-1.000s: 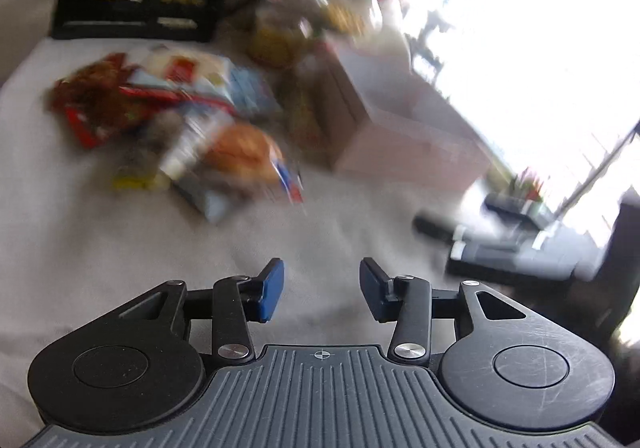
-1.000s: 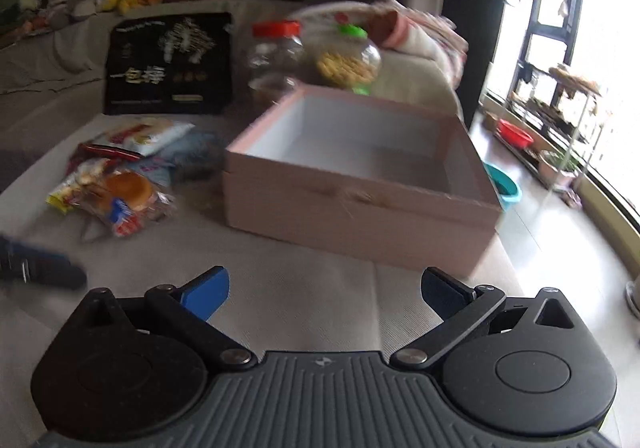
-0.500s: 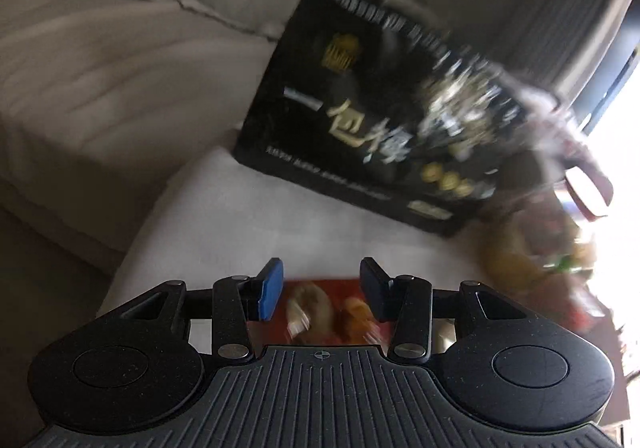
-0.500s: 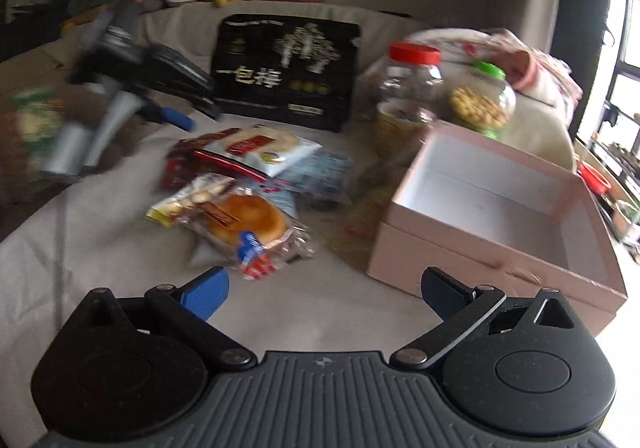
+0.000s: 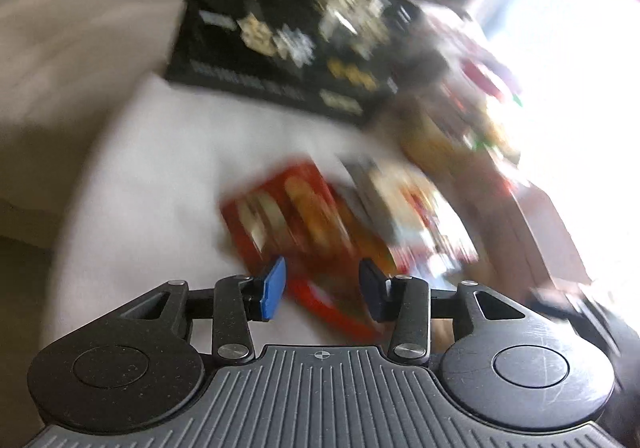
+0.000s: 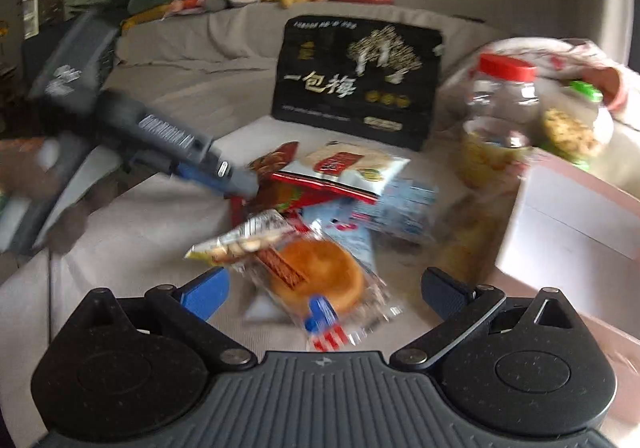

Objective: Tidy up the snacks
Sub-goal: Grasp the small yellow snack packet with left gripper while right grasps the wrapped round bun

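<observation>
A pile of snack packets lies on the cloth-covered table (image 6: 152, 232). In the blurred left wrist view, my left gripper (image 5: 322, 288) hovers at the near edge of a red packet (image 5: 288, 219). Its jaws are closing, the packet's edge shows between them, and the pads do not press on it. In the right wrist view that same left gripper (image 6: 236, 179) reaches into the pile from the left. My right gripper (image 6: 326, 292) stands wide open just before a wrapped round bun (image 6: 316, 276), touching nothing. An open pink box (image 6: 568, 215) sits to the right of the pile.
A big black bag with gold print (image 6: 356, 79) leans at the table's far edge. A red-lidded jar (image 6: 500, 107) and a green-lidded jar (image 6: 572, 123) stand beside the box. A grey sofa (image 6: 192, 47) with soft toys runs behind.
My right gripper swung left from facing the pink box to the snack pile. The left gripper swept past the black bag onto the red packet, and its jaws narrowed slightly.
</observation>
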